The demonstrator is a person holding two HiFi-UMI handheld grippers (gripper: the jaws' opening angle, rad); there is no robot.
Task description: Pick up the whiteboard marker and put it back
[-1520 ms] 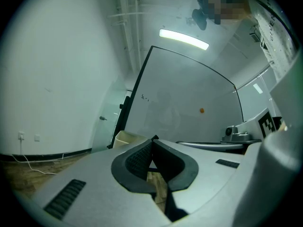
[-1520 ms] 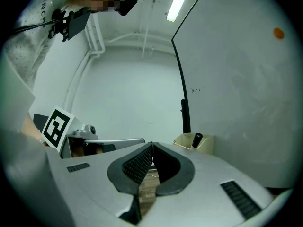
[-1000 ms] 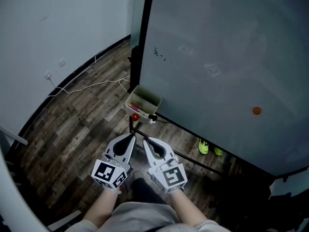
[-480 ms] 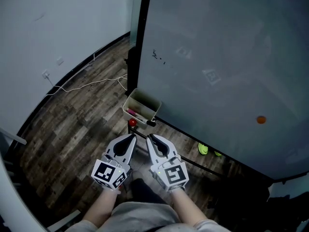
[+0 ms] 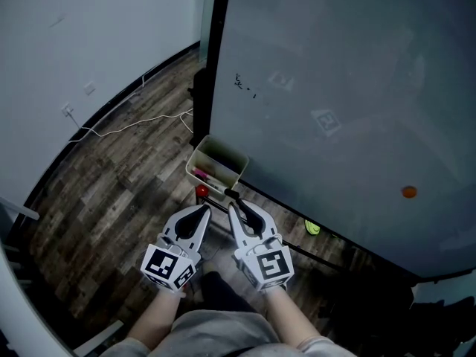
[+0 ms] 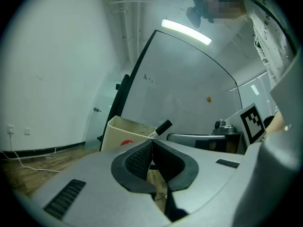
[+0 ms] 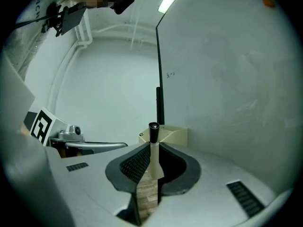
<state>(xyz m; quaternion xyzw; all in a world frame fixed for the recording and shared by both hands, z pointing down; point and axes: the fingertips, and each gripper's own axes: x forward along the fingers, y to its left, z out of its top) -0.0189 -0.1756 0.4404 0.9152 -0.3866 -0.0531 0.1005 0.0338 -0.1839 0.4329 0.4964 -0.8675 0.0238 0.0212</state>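
While our right claw (image 5: 233,204) grips the whiteboard marker (image 7: 153,132) and our left claw (image 5: 204,211) is clenched empty, we face a whiteboard (image 5: 335,88), wood-plank floor (image 5: 126,177) and white wall (image 5: 74,36).

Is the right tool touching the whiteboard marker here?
Touching. In the right gripper view the right tool is shut on the whiteboard marker, jaws pressing its white barrel.
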